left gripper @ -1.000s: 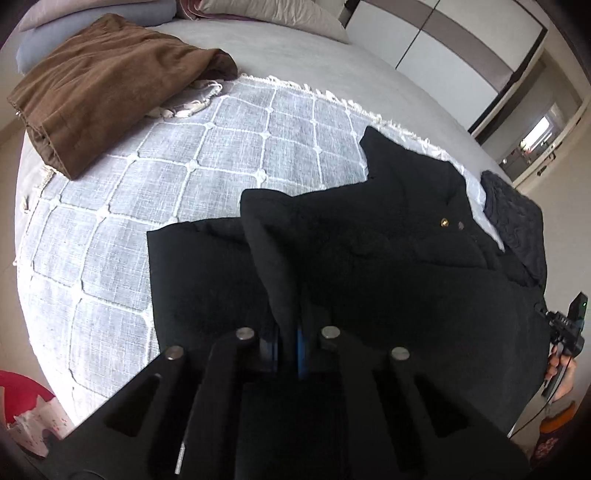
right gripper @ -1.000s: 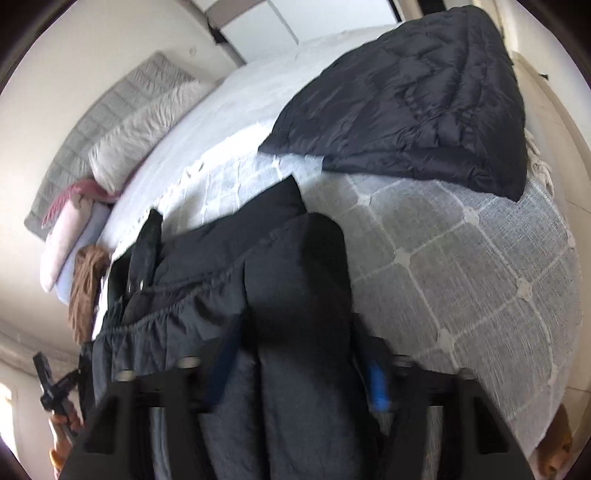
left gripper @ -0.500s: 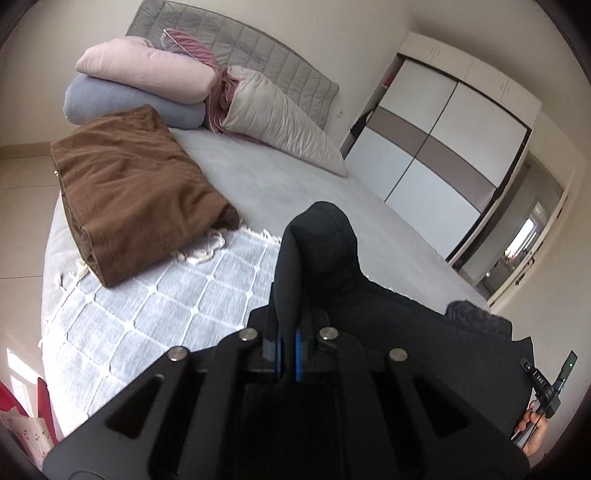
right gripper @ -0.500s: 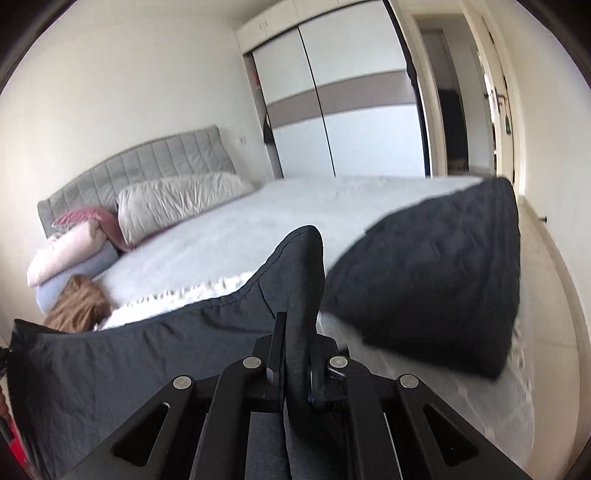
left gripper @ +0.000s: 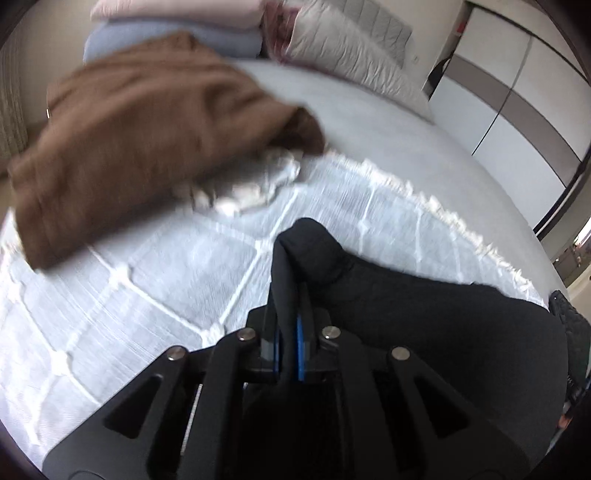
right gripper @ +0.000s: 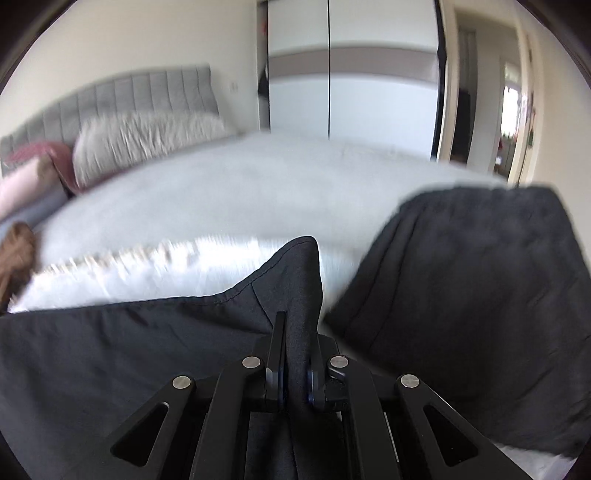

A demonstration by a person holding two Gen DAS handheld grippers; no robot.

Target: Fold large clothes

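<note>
Left wrist view: left gripper [left gripper: 288, 332] clamped tight on a bunched fold of the black garment [left gripper: 424, 325]. Fabric is pinched between the blue pads [left gripper: 300, 349] and humps up just past the fingertips. Rest of the garment trails off to the right and below, lying over the white grid-patterned blanket [left gripper: 155, 280] on the bed [left gripper: 388, 125]. Blanket's fringed edge runs diagonally beyond the garment. Brown folded garment [left gripper: 140, 140] sits further off at upper left, partly on the blanket, with a crumpled bit of white cloth [left gripper: 243, 188] at its near edge. Stacked pink and blue-grey pillows [left gripper: 177, 22] and a quilted grey pillow [left gripper: 351, 55] sit at the head of the bed. Wardrobe [left gripper: 517, 103] with sliding doors along the right. Frame is motion-blurred.

Right wrist view: right gripper [right gripper: 297, 354] also closed down on the same black garment [right gripper: 147, 350], a peak of cloth standing up between the fingers. Garment's hemmed edge stretches left from the grip, held taut across the lower frame. Dark quilted jacket [right gripper: 480, 314] lies just to the right on the bed, separate from the held piece. Fringed blanket edge shows behind the garment, then bare grey bedsheet, grey padded headboard [right gripper: 129, 99], pillows at left. Open doorway [right gripper: 476, 110] to the right of the wardrobe. Also blurred.
</note>
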